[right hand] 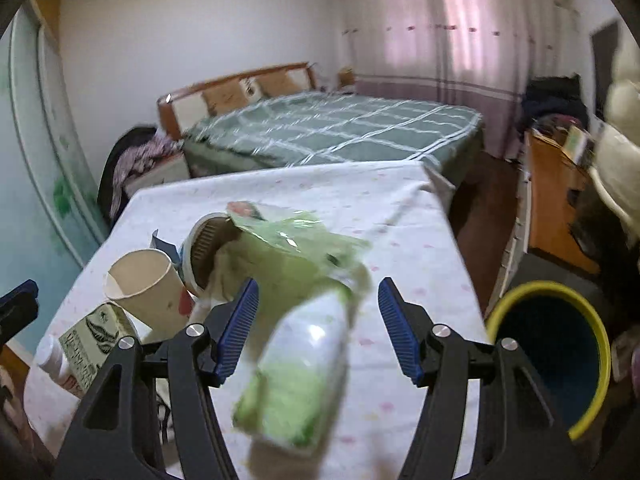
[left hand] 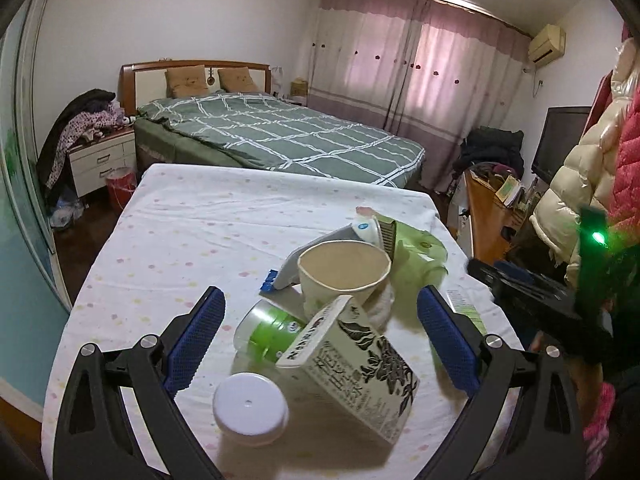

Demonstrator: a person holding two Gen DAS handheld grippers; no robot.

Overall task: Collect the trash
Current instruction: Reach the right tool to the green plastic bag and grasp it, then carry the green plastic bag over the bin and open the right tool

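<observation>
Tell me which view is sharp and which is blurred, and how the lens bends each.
Left wrist view: sharp; the printed beige milk carton shows crisp lettering. Right wrist view: smeared by motion, worst on the green-and-white plastic packet. Both: fisheye bowing at the edges, dark corners, soft light through the pink curtains.

Table, white cloth with pale pastel dots, wrinkled toward far right corner. Far half bare. Trash clustered toward near right part. Lying on cloth: white round lid nearest the near edge; printed carton on its side just beside it, leaning over a clear cup with green label, also tipped. Paper cup behind them. Green plastic wrapper toward right edge. Small blue scrap left of cluster.
</observation>
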